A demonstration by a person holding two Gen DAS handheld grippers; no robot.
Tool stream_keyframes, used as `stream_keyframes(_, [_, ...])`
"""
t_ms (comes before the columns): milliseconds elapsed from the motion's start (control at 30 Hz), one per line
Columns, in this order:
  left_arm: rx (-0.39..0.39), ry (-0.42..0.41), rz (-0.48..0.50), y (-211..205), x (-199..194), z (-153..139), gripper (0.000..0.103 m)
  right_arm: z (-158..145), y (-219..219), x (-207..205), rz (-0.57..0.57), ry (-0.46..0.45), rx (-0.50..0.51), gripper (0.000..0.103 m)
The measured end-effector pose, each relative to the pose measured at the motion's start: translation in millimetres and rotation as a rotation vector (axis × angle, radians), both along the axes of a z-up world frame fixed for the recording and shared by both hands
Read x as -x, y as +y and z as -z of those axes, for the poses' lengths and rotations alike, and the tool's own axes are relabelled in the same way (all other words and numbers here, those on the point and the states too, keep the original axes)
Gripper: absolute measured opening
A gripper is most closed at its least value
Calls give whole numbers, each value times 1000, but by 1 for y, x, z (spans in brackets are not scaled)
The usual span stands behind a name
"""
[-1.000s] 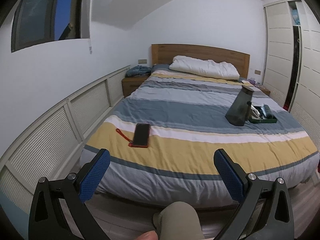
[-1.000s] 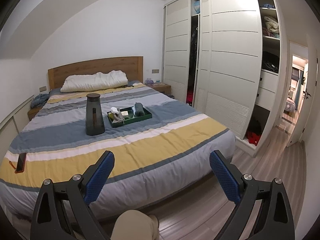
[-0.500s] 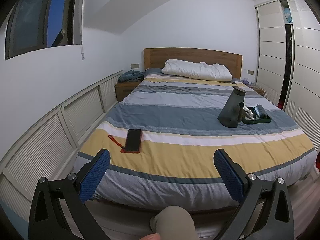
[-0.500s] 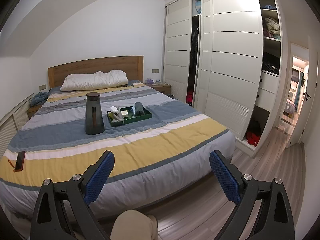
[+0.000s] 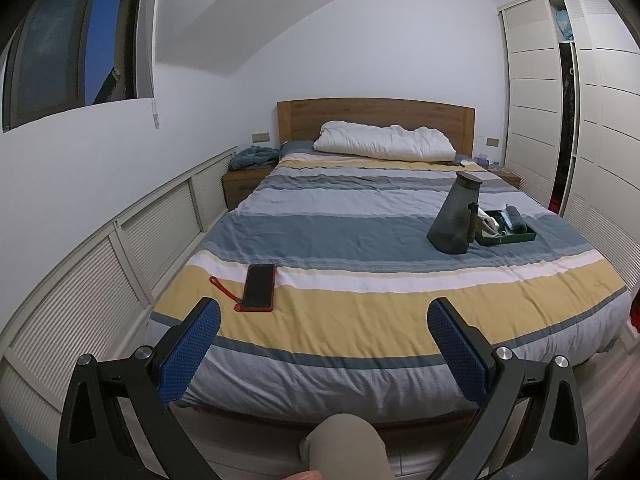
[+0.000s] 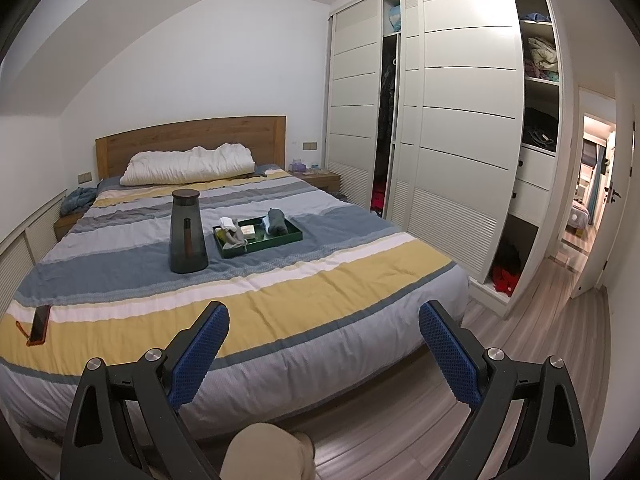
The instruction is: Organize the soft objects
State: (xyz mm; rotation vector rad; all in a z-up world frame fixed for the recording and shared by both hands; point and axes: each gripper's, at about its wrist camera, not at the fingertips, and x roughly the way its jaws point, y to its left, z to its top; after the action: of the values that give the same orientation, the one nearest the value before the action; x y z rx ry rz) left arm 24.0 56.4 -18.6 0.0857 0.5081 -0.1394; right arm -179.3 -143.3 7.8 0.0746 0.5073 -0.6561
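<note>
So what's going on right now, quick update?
Both grippers, left and right, jaws open, empty, short of the bed. Soft items untouched in green tray. Dark carafe stands beside it.

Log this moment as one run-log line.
phase: approach | left gripper: open, empty | right gripper: open, empty | tray: on bed, holds rolled cloths | jug: beside tray

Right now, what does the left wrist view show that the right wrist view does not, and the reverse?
Only the left wrist view shows the window. Only the right wrist view shows the open doorway and the wardrobe shelves with clothes. Both show the bed, white pillow, dark jug, green tray with rolled cloths and phone. Both the left gripper and right gripper are open.
</note>
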Motion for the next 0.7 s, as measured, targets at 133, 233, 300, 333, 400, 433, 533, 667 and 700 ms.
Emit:
stream_keyframes(133, [1, 0, -4, 0, 0, 0, 102, 0, 0, 0, -2, -1, -2, 98])
stream_keyframes(233, [5, 0, -9, 1, 1, -1, 102, 1, 0, 0, -7, -1, -6, 98])
stream_keyframes(300, [10, -2, -11, 3, 2, -1, 102, 0, 2, 0, -13, 1, -6, 98])
stream_keyframes(333, [11, -3, -13, 3, 2, -1, 102, -1, 1, 0, -15, 2, -5, 98])
stream_keyframes(400, [12, -2, -13, 3, 2, 0, 102, -3, -1, 0, -19, 2, -5, 98])
stream_keyframes(433, [11, -3, -14, 3, 2, 0, 102, -3, -1, 0, -20, 2, -4, 98])
stream_keyframes(533, [11, -1, -12, 4, 3, 0, 102, -3, -4, 1, -20, 5, -8, 98])
stream_keyframes(667, [12, 4, -12, 4, 2, 0, 102, -2, -6, -1, -21, 15, -6, 98])
stream_keyframes(700, [15, 6, -13, 5, 2, 0, 102, -2, -6, -1, -23, 17, -7, 98])
